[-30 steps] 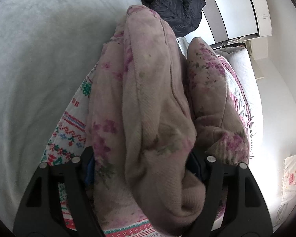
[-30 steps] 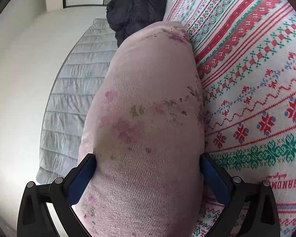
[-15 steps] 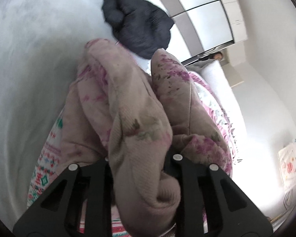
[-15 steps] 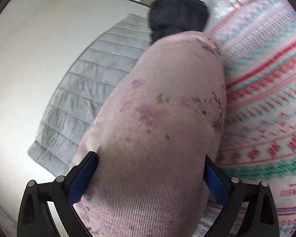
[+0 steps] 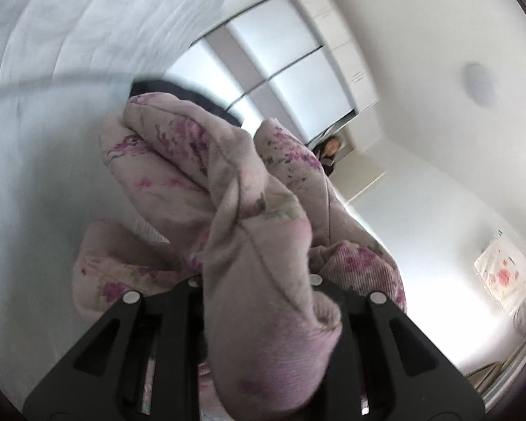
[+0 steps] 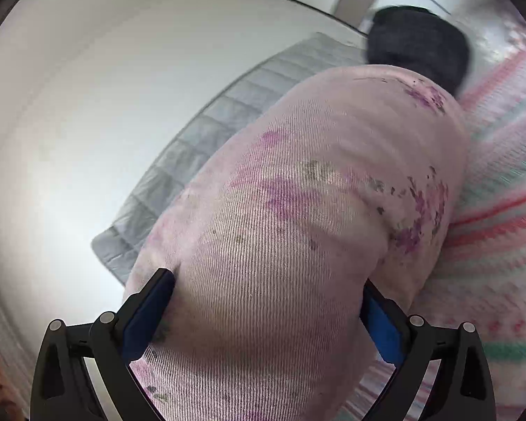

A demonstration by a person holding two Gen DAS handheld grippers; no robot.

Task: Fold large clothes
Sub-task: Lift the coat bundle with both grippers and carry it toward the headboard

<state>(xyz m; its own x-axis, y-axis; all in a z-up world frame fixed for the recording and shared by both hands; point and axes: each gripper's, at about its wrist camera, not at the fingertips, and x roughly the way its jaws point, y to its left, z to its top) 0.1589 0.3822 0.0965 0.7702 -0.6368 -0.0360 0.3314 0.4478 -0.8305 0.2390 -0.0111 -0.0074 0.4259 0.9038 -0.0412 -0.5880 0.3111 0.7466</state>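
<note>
A thick pink garment with purple flowers (image 5: 200,175) is bunched up and lifted off the bed. My left gripper (image 5: 254,280) is shut on a thick fold of it, which bulges out over the black fingers and hides the pads. In the right wrist view the same pink garment (image 6: 315,175) fills the middle. My right gripper (image 6: 266,282) grips a wide, padded part of it, blue pads pressing in on both sides. The fabric hides what lies under it.
A dark jacket (image 6: 417,38) lies crumpled on the bed beyond the garment. A patterned knit blanket (image 6: 501,210) is at the right, a grey quilt (image 6: 207,133) at the left. Wardrobe doors (image 5: 287,52) and a person (image 5: 329,151) are at the far wall.
The left jaws closed from wide to narrow on the fold. Both grippers rose with the garment, lifting it off the blanket, and both views rolled and tilted.
</note>
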